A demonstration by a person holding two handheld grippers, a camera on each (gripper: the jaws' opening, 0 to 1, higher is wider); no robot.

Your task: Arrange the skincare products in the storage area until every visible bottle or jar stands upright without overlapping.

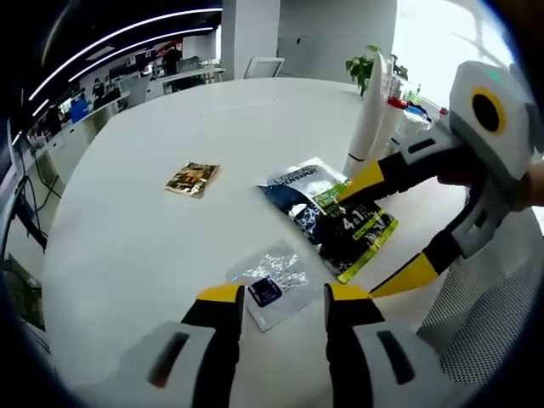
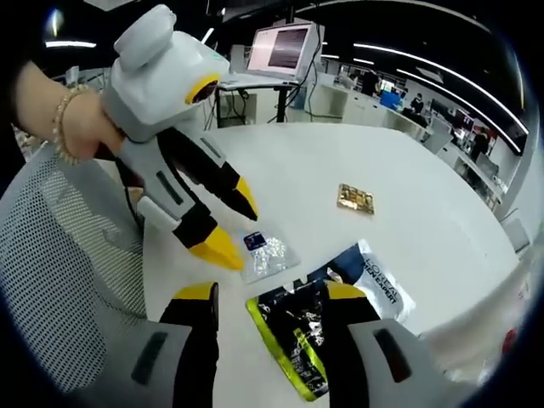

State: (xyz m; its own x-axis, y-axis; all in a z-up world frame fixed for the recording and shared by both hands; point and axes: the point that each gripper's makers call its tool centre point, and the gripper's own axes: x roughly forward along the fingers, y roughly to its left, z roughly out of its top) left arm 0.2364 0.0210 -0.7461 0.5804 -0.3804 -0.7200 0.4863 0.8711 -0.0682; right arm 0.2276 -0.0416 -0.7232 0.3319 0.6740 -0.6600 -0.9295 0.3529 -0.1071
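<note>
- On the white table (image 1: 127, 229), a small gold sachet (image 1: 193, 178) is seen lying flat at the left.
- The left gripper (image 1: 274, 297) is held open over a clear sachet (image 1: 274, 280).
- A dark, yellow-edged pouch (image 1: 336, 217) lies just right, between the parted jaws of the right gripper (image 1: 374, 229).

You are working with two matching handheld grippers. Your left gripper (image 1: 276, 297) is showing pale grey bodies on its two jaws, each with a dark slot, black sections and yellow tips. Your right gripper (image 2: 272, 297) is wearing the same colours. Seen from the side, each tool is carrying a rounded grey-white housing with a yellow ring on it. Your left hand (image 2: 81, 127) is wearing a beaded bracelet (image 2: 59, 119) at the wrist.
</note>
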